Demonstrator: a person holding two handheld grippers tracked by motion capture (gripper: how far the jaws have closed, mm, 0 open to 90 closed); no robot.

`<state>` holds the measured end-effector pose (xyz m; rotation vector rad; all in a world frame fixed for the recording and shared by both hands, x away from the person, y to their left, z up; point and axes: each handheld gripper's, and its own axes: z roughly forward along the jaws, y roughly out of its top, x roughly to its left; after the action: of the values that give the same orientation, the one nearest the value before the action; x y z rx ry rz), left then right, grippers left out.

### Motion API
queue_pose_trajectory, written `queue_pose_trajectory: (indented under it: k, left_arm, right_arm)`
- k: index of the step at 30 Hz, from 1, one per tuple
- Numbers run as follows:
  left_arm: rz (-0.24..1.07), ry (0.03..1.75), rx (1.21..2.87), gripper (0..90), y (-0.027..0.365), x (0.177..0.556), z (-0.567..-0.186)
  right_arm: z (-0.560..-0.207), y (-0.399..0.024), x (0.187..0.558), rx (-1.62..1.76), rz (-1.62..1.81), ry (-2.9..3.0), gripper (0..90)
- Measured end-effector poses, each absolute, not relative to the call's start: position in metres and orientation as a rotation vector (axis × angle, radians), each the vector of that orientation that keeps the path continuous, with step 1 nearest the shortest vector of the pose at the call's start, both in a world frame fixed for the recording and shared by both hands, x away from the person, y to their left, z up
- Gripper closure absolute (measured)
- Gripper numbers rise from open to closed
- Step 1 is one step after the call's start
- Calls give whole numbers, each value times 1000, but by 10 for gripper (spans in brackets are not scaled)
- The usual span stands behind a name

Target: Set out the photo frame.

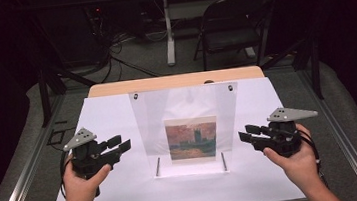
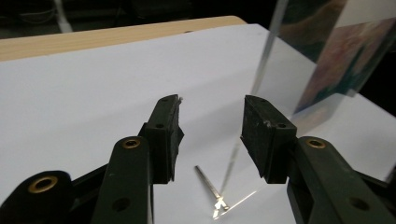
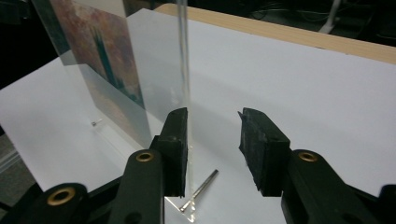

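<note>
Left claw [image 1: 123, 145]: black, two-jawed, held in the person's left hand [image 1: 82, 183] at about 8 o'clock on the counter; jaws part open, nothing between them, pointing toward 3 o'clock. In the left gripper view the pads stand well apart over bare white surface.

Right claw [image 1: 243, 135]: black, two-jawed, held in the right hand [image 1: 296, 161] at about 4 o'clock; jaws part open, gripping nothing, pointing toward 9 o'clock. In the right gripper view the panel's edge stands just beside one pad; contact cannot be told.

Clear upright acrylic display panel [image 1: 185, 110]: at the counter's centre, between the two claws, apart from both in the high view.

Small rectangular painted picture of orange sky and dark towers [image 1: 192, 139]: set in the panel's lower middle.

Two thin metal support pins [image 1: 158, 166]: at the panel's base corners, toward 6 o'clock.

White-covered counter with wooden far edge [image 1: 117, 112]: carries all the above.

Dark folding chair [image 1: 236, 24]: at 1 o'clock, on the floor beyond.
</note>
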<state>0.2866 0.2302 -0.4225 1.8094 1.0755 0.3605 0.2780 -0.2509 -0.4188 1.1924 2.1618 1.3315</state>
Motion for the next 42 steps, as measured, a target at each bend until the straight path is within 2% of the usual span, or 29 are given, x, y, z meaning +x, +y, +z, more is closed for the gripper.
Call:
queue_pose_trajectory:
  k: [9,13,21,28,42]
  left_arm:
    - [407,1158,1807,558,246,284,-451]
    - [387,1214,1770,558,254,282,-478]
    - [376,1268,1799,549,256,275,-516]
    - [428,1247,1843,540,253,274,-529]
    - [402,1260,1864,520,250,278,-537]
  right_arm:
    - [-441,-265,270,1271,1295,2096,608]
    - [-464,-273,266,1349,1297,2060,608]
    - [-501,-275,259,1391,1231,2045,606]
    - [-523,-276,258,1358,1143,2046,602]
    - [-536,-278,261,1408,1152,2074,572]
